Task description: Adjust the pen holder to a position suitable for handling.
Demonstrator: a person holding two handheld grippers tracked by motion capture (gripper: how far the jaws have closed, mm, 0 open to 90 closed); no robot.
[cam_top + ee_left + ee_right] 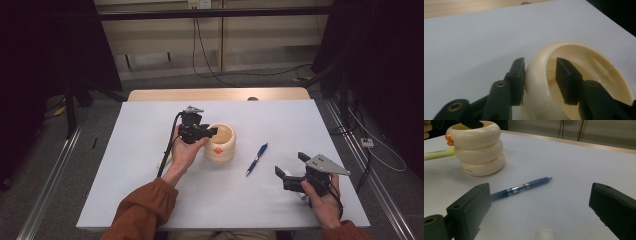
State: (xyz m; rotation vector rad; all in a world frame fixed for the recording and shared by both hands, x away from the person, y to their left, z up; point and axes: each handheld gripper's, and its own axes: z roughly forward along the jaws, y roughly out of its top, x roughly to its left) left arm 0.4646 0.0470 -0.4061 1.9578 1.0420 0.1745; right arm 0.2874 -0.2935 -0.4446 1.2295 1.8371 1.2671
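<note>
Your left gripper [212,132] straddled the cream holder's [220,143] rim, outer pad touching the wall, inner pad clear, so released, not clamping. Your right gripper [291,165] sat wide open, nothing in it, near the blue pen [256,159] lying right of the holder on the white table [150,150].

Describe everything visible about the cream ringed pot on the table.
The cream pot looks like glossy plastic, shaped as three stacked bulging rings, open on top and hollow, with a small orange knob on its side. It stands upright near the middle of the white table, a blue pen lying apart from it. The left claw straddles its rim: one jaw outside against the wall, the other inside, standing off it.
</note>
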